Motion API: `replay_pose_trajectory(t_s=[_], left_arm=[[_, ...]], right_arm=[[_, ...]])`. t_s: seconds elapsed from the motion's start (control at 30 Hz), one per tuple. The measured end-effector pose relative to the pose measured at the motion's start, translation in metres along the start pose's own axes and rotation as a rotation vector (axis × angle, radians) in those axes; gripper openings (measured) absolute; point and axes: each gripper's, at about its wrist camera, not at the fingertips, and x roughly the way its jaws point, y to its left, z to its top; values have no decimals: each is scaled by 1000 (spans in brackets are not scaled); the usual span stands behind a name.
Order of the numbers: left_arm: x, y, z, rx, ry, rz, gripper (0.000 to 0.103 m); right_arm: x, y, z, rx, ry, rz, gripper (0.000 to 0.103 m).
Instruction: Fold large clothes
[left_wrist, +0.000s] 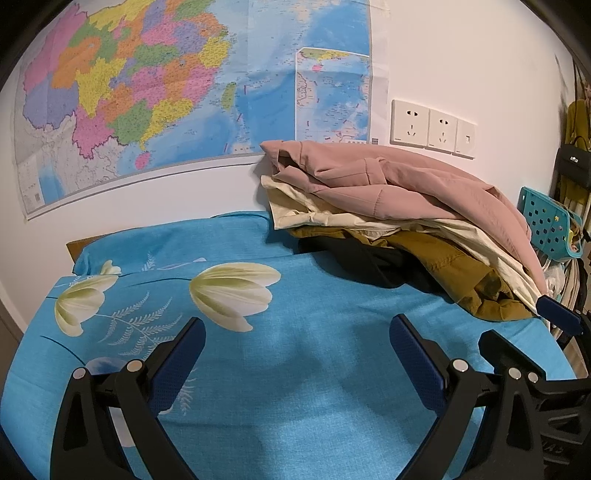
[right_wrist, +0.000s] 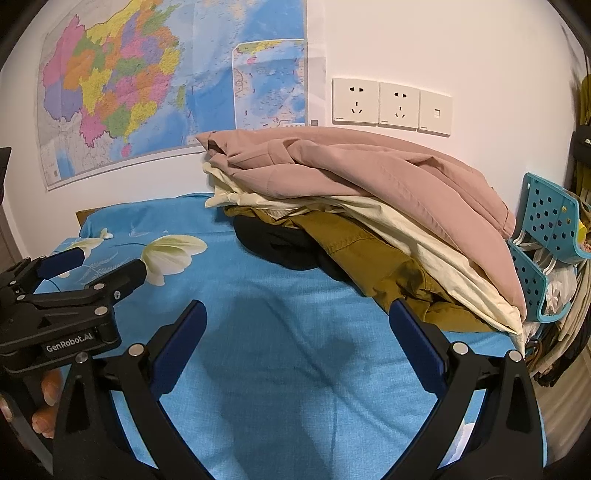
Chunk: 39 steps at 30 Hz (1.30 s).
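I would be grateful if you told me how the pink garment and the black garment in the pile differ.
The pink garment lies on top of the pile; the black garment sits at the bottom, on the blue bedsheet. The pink one shows broadly, spread across the heap, while only a small bunched part of the black one shows beneath the mustard garment. Both are crumpled and unfolded, and neither open gripper touches them.

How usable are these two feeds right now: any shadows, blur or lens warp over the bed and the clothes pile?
Left wrist view: sharp centre, strong fisheye bowing of the map, black vignette corners, soft shadow on the bedsheet between the open jaws. Right wrist view: darker shadows on the sheet, clothes pile evenly lit and crisp, far right edge smeared.
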Motion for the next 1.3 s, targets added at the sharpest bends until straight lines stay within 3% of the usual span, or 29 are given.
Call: replay_pose_trajectory(t_s=[1.0,1.3], left_arm=[[11,0,-5,-7,34,-28,96],[30,10,13,-13,58,-52,96]], right_arm=[[0,2,6,-61,-4,-36,97],[13,-7,38,-154,-52,-37,97]])
